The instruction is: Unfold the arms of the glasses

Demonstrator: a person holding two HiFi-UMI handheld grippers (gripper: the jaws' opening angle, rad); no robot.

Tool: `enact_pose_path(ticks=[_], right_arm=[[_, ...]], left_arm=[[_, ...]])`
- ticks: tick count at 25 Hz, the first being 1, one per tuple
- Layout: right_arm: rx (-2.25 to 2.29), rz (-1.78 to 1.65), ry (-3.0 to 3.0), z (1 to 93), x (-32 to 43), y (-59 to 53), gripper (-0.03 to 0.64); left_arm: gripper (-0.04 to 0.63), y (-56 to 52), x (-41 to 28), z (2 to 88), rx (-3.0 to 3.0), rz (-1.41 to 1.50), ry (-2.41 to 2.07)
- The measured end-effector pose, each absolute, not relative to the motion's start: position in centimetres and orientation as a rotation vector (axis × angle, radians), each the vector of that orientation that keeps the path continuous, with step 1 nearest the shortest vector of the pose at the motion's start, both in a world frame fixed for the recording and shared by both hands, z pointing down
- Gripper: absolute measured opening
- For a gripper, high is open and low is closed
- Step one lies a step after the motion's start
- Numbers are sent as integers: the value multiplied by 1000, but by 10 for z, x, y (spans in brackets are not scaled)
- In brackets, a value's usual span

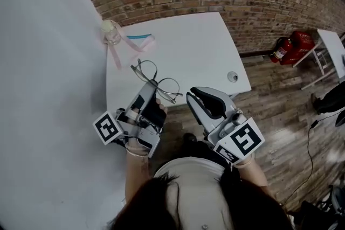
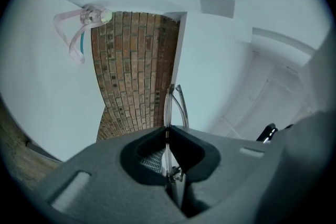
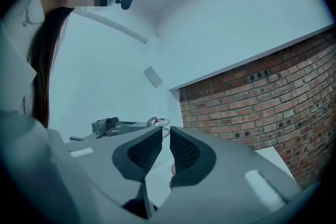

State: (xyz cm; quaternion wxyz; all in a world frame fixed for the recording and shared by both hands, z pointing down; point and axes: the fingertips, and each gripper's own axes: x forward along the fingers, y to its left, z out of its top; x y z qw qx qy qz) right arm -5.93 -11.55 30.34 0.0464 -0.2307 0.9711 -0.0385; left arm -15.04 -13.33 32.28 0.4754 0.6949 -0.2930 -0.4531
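Head view first: the left tool (image 1: 150,95) held the thin wire-framed glasses (image 1: 159,83) up over the near edge of the white tabletop (image 1: 188,46). It seemed to be clamped near the bridge, with the lenses fanning away from it. The right tool (image 1: 195,98) hung just beside the glasses, apart from the frame and carrying nothing. A sound approach, by my reading, was to bring the right tool in from the side towards one folded arm while the left kept the frame steady.

Left gripper view: the jaws were closed on the wire of the glasses (image 2: 168,105), which ran straight up between the pads. A curved arm stood just right of that line. The grip looked narrow, so any pull on the arm needed to be gentle and along the hinge's swing, or the frame might twist in the pads.

Right gripper view: the jaws of the right tool (image 3: 165,136) stood a little apart with nothing between them, and the glasses (image 3: 158,122) showed beyond their tips. The gap seemed enough for a thin arm. Pinching near the arm's free end and sweeping it outward looked the safer course.
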Motion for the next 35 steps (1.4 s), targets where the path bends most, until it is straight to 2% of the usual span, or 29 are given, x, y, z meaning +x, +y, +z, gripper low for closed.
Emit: enact_pose_path(ticks=[35], right_arm=[[-679, -87, 2953, 299, -39, -100, 40]], left_arm=[[23, -145, -104, 335, 1694, -958, -615]])
